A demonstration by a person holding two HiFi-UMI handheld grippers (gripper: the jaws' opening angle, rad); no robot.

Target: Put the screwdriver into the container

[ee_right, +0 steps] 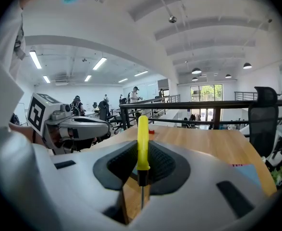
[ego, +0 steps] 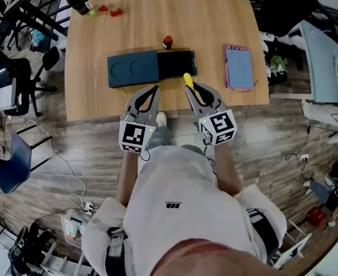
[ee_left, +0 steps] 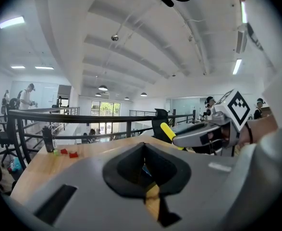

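Yellow-handled screwdriver point(ee_right: 142, 139) lies along the right gripper point(ego: 195, 90), handle poking past the tips, jaws clamped on it.

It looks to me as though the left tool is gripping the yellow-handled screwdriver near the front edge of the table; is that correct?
Not quite: it is the right tool that grips the yellow-handled screwdriver near the front edge of the table. The right gripper view shows the handle clamped between its jaws; the left tool is shut on nothing.
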